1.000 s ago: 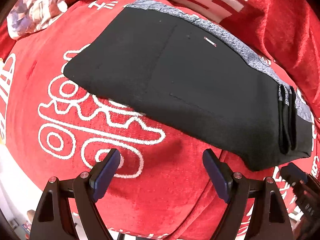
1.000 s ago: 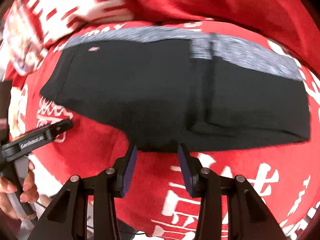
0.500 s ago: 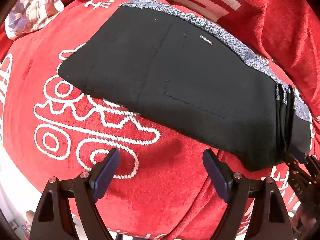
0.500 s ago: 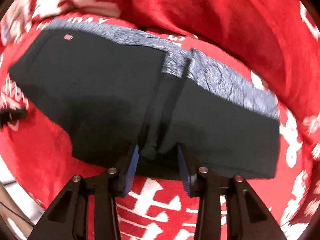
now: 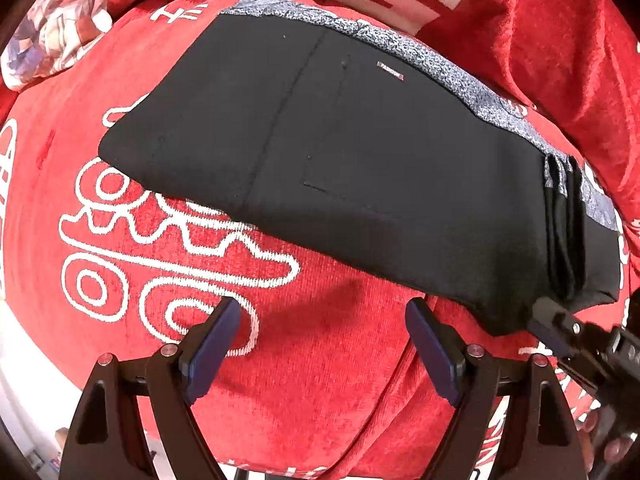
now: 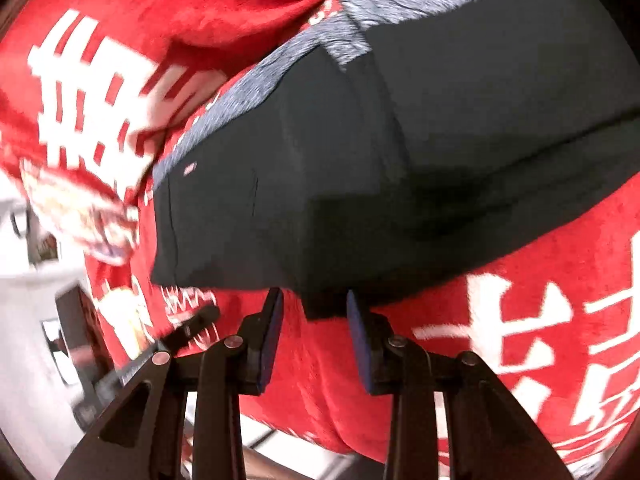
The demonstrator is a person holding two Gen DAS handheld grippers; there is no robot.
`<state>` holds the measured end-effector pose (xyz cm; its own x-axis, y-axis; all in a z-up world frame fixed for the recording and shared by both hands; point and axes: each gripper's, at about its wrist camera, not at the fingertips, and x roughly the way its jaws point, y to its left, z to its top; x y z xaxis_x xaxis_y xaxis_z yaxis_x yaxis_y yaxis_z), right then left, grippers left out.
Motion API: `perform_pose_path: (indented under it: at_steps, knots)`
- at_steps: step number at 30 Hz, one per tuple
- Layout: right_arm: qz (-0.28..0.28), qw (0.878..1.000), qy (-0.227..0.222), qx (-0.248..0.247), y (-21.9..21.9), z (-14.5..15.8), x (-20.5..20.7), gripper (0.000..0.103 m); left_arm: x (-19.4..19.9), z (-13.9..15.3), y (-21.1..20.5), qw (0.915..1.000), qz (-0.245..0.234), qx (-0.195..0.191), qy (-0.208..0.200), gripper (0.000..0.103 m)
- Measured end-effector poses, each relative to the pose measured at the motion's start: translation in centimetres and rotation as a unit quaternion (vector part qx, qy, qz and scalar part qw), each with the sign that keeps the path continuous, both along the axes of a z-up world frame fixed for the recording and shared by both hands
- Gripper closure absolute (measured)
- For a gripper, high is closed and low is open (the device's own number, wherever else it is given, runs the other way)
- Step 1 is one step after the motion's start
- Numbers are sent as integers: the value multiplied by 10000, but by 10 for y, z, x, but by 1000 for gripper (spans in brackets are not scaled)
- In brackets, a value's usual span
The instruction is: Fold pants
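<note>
The black pants [image 5: 360, 168] with a grey speckled waistband lie folded in a long stack on the red cover [image 5: 304, 360]. My left gripper [image 5: 324, 344] is open and empty, hovering over the red cover just in front of the stack's near edge. My right gripper [image 6: 314, 320] is partly open, its jaws on either side of a corner of the folded pants [image 6: 400, 184] without pinching it. The right gripper also shows in the left wrist view [image 5: 560, 328] at the stack's right end.
A red blanket with white characters [image 5: 540, 32] is bunched behind the pants. A patterned cloth [image 5: 60, 36] lies at the far left. The cover's front edge drops to a pale floor [image 6: 32, 320].
My right gripper has swung around the stack's end and rolled; the view is tilted and blurred. The left gripper has stayed in place, open.
</note>
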<state>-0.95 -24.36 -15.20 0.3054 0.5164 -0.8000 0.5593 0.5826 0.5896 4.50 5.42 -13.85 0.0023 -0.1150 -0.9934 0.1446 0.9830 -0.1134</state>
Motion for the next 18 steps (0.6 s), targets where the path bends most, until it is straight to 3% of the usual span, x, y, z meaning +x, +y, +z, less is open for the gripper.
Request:
perform_pose_path:
  at_steps: [1, 2, 5, 10, 13, 18]
  knots:
    - [-167, 9998, 49, 77, -2, -4, -2, 86, 0, -1, 1, 10000, 2, -7, 11, 18]
    - [-214, 9997, 122, 65, -3, -6, -2, 94, 0, -2, 0, 10000, 26, -6, 26, 18]
    - [-230, 9991, 311, 142, -4, -14, -11, 98, 2, -2, 2, 9999, 118, -42, 74, 18]
    - [36, 9993, 223, 297, 2, -9, -20, 94, 5, 1, 4, 9999, 102, -64, 16, 18]
    - [-362, 9983, 160, 425, -7, -9, -23, 73, 5, 1, 3, 9999, 115, -73, 37, 18]
    - [-894, 9923, 124, 848, -17, -19, -21, 73, 3, 3, 4, 10000, 49, -62, 25, 18]
